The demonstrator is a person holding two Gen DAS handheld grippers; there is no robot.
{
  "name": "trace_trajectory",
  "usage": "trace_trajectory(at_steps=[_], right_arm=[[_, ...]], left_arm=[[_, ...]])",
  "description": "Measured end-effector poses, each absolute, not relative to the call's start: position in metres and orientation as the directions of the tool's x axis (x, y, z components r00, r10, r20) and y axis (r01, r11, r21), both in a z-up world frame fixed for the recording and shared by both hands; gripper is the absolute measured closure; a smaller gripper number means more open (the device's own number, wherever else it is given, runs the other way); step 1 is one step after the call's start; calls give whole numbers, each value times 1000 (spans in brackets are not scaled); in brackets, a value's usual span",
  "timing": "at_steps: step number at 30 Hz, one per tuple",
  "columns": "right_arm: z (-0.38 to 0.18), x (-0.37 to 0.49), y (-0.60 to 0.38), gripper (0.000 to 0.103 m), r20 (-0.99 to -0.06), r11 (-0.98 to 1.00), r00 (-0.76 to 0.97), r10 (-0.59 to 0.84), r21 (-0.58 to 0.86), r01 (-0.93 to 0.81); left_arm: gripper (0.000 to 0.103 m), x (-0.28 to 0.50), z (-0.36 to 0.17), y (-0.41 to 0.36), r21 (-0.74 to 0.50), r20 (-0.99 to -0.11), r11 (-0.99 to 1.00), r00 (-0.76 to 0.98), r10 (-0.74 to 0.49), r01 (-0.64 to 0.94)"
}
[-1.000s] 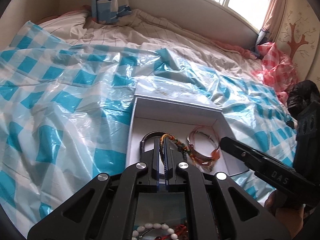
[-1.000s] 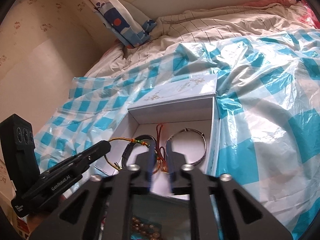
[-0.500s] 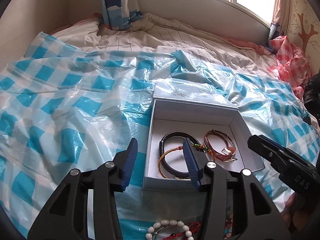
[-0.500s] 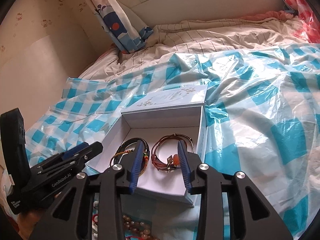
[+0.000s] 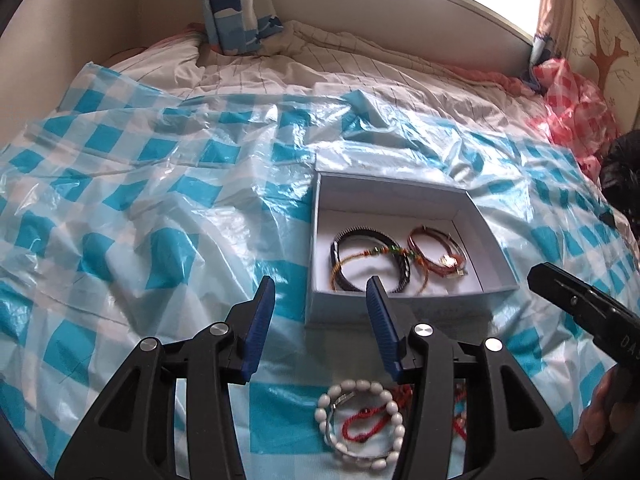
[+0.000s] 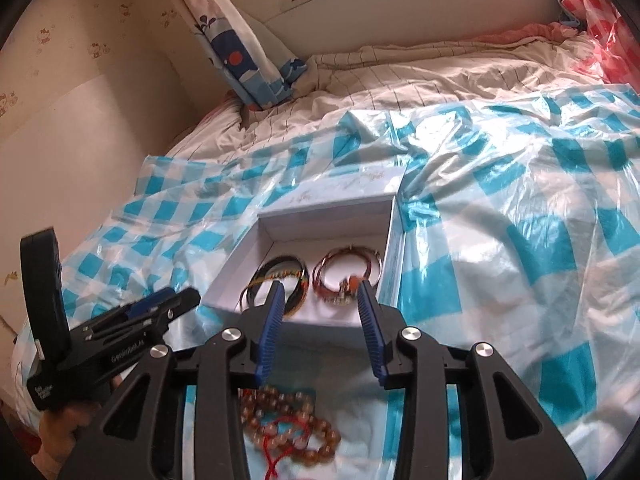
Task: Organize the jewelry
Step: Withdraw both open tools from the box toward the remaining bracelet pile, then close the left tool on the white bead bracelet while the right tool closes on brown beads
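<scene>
I've just spread both grippers' fingers (image 5: 320,312) (image 6: 320,312) empty, leaving bracelets (image 5: 370,258) inside the white cardboard box (image 5: 316,312); white beaded bracelet (image 5: 360,420) next.

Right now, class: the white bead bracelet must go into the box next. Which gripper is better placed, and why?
Probably left. The white bead bracelet lies just below the open, empty left gripper. The right gripper, also open and empty, hangs over an amber bead bracelet instead, near the box.

Bracelets (image 5: 394,258) in box (image 5: 404,312), beads (image 5: 362,420) before it
</scene>
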State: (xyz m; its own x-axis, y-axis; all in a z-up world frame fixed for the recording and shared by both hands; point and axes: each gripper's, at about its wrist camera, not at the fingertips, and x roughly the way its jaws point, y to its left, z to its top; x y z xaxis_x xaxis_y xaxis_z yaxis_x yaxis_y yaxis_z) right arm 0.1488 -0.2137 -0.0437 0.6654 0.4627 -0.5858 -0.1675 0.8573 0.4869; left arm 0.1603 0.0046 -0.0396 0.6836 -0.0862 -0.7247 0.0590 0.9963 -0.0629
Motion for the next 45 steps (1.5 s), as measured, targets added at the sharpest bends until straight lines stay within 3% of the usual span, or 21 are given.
trace_trajectory(at_steps=[14,34,45], right_arm=[[-64,111,-198,65,-678,860,539,500,465,-212],[-88,113,-175,65,-747,862,429,507,450,-236],[-92,115,-176,66,-749,859,420,512,457,-232]], left_arm=[[58,135,-66,3,-10,-819,987,564,-100,159],[59,134,-79,4,-41,-830,972,534,-162,232],[69,134,-86,0,-20,-842,967,517,-154,255]])
